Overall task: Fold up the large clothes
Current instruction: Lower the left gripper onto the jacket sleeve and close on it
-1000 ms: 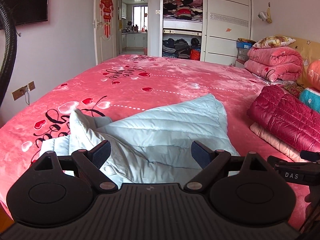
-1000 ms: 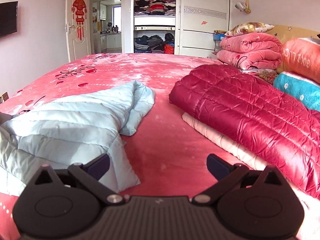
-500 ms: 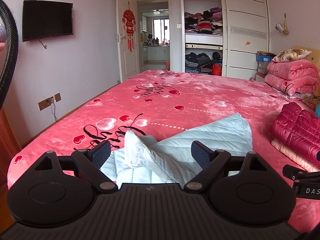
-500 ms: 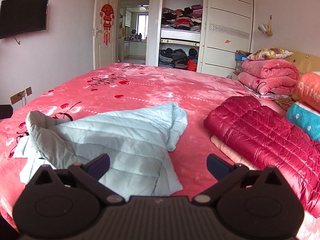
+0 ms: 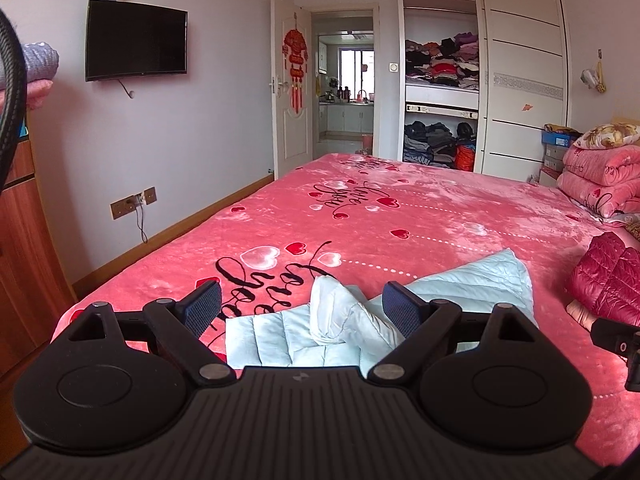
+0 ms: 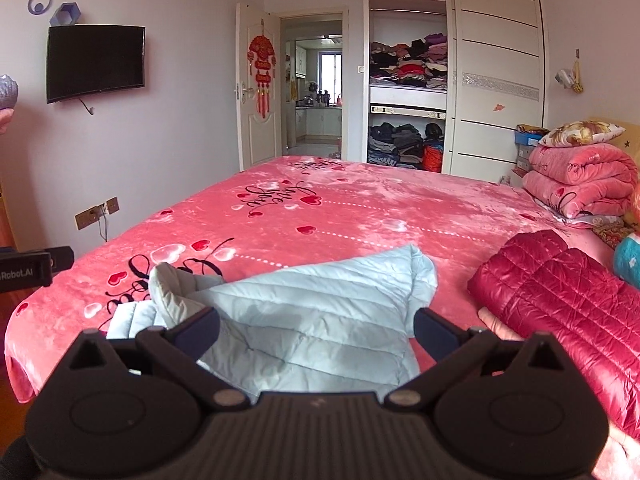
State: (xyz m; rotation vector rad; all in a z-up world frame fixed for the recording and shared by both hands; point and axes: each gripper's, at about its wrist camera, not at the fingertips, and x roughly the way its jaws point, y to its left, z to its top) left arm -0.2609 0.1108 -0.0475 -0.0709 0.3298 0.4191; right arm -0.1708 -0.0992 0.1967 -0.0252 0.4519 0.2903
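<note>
Left wrist view: left gripper (image 5: 302,304) held above the near edge of the bed, black fingers (image 5: 204,306) spread wide, nothing between them. Pale blue quilted puffer jacket (image 5: 472,284) lies on the pink plush bedspread with red hearts and black script (image 5: 400,216), near side of the bed, roughly centre-right. One rumpled part of the jacket, sleeve or collar, can't tell which, sticks up at its left end (image 5: 340,312), right in the gap between the fingers but below them, not touched. Dark red quilted jacket (image 5: 608,280) folded at the right edge, on top of a pale pink folded item (image 5: 580,314). Part of the right gripper body pokes in at the far right edge.

Right wrist view: right gripper (image 6: 316,334) also above the near edge, fingers (image 6: 434,332) wide apart, empty. Pale blue jacket (image 6: 320,312) spreads under and beyond the gap, body flat, upper corner pointing far-right, raised rumpled part at its left (image 6: 168,292). Dark red jacket (image 6: 560,296) just right of it, a strip of bedspread (image 6: 360,208) between them, not touching. Stack of folded pink blankets (image 6: 580,176) far right with a floral pillow on top. Open wardrobe with piled clothes (image 6: 408,64) at the far wall, open door beside it, black wall-mounted TV (image 6: 96,62) on the left wall.
</note>
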